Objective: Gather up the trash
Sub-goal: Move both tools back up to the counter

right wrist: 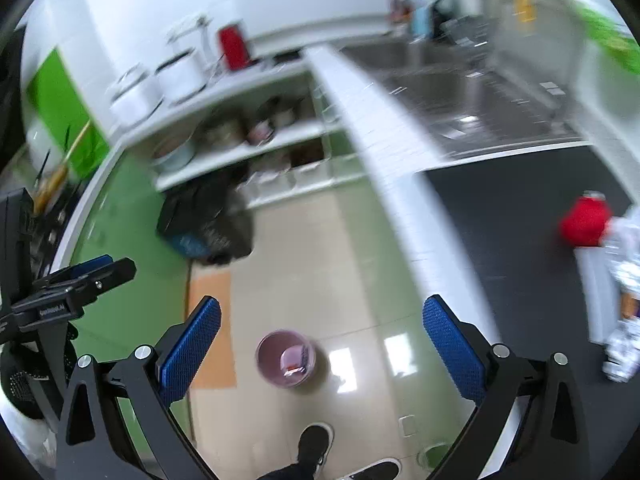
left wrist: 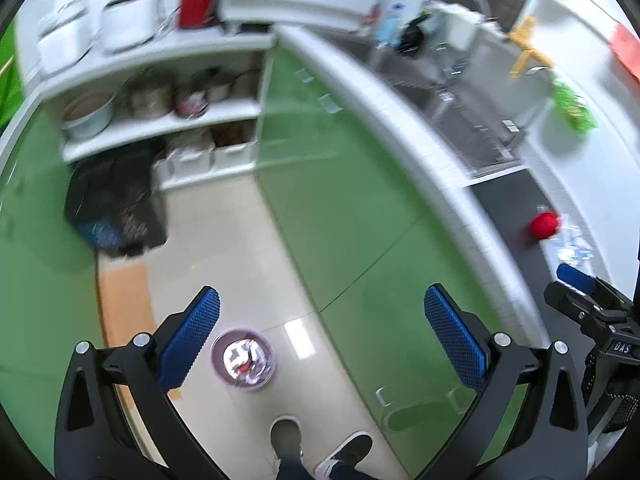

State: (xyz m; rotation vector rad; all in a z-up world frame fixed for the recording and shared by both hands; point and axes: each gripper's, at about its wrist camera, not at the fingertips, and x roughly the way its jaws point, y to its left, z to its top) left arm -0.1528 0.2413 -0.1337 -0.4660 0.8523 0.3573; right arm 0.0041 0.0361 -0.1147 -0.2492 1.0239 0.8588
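A small pink trash bin [left wrist: 244,362] stands on the tiled floor below me and holds crumpled wrappers; it also shows in the right wrist view [right wrist: 286,358]. My left gripper [left wrist: 320,340] is open and empty, high above the bin. My right gripper [right wrist: 320,346] is open and empty, also above the floor, and it shows at the right edge of the left wrist view [left wrist: 592,304]. On the dark countertop [right wrist: 500,208] lie a red crumpled item [right wrist: 586,220] and shiny wrappers [right wrist: 624,280]; the red item [left wrist: 544,225] shows in the left view too.
Green cabinet fronts [left wrist: 360,200] run under the white counter edge. A steel sink [left wrist: 460,112] sits further along. Open shelves [left wrist: 160,100] hold pots. A black bag [left wrist: 116,204] stands on the floor. My shoes [left wrist: 320,448] are at the bottom. A red kettle [left wrist: 196,2] stands on the shelf top.
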